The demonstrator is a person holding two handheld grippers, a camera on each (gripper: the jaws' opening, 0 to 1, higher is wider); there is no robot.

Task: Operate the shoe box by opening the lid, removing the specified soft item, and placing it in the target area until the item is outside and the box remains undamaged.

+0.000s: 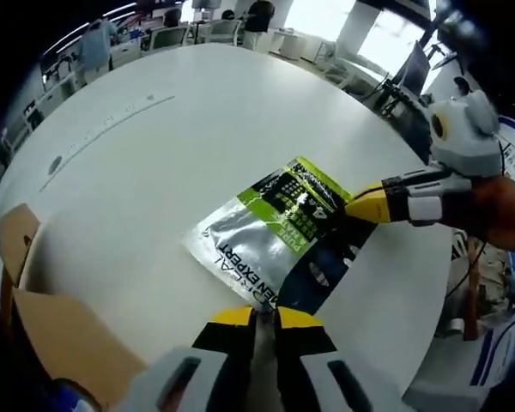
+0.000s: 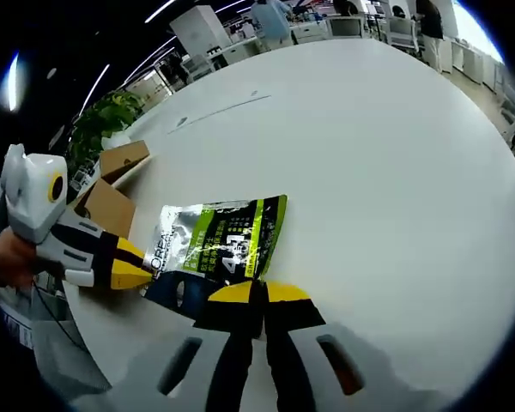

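A soft pouch printed green, silver and dark blue lies spread low over the white round table. My left gripper is shut on its near dark edge. Coming in from the right, my right gripper pinches the pouch's green side. In the right gripper view the same pouch sits just past my right gripper, which is shut on its edge, while the left gripper holds its dark corner from the left. The brown cardboard shoe box stands open at the table's side, its flaps raised.
A person's hand holds the right gripper. Beyond the box, a green plant stands off the table. Office chairs and desks with people line the far side of the room. The table edge runs close on the right.
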